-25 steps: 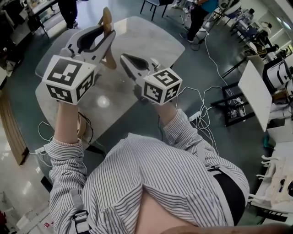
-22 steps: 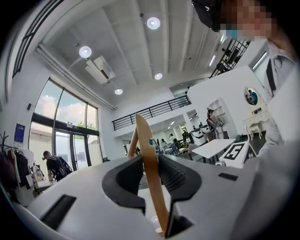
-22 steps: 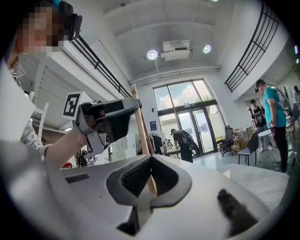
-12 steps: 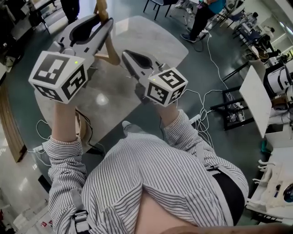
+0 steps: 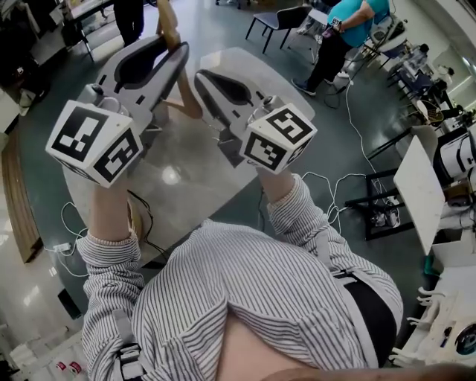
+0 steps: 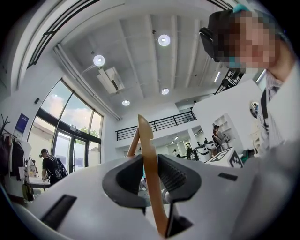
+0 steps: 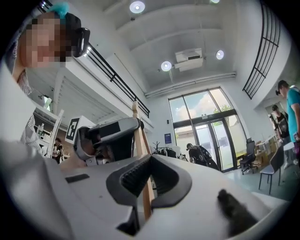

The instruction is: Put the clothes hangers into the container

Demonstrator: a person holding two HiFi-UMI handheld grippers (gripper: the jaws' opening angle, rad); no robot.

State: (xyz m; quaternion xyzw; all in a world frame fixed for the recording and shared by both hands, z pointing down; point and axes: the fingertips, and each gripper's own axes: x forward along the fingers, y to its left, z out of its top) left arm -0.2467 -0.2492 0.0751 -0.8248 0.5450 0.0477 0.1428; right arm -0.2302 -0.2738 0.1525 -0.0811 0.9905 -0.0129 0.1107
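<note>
At the bottom of the head view the person's grey-and-white striped shirt (image 5: pixel 245 298) fills the frame. Both forearms reach toward the upper left, where the left gripper (image 5: pixel 169 46) and the right gripper (image 5: pixel 202 76) point side by side, their marker cubes nearest the camera. That view shows only short lengths of the light wooden clothes hanger (image 5: pixel 190 100) around the two noses; the grip itself reads only in the gripper views. In the left gripper view the dark ribbed pads (image 6: pixel 174 175) are pressed onto a curved wooden arm of the hanger, which rises out of the jaws into the centre of the frame. In the right gripper view the jaws pinch a straight wooden strip, and the left gripper appears just behind, left of centre, on the same hanger. The hanger is thus held in the air by both grippers, above the pale grey, rounded stone-look table (image 5: pixel 186 175). Beyond lie a dark grey-green floor (image 5: pixel 312 141) with white cables (image 5: pixel 348 111), a dark chair (image 5: pixel 275 18) at the top, and a person in a teal top (image 5: pixel 353 15) at the upper right. The gripper views add a high white ceiling with round lights (image 6: pixel 163 40) and tall glass doors (image 7: pixel 206 126).
</note>
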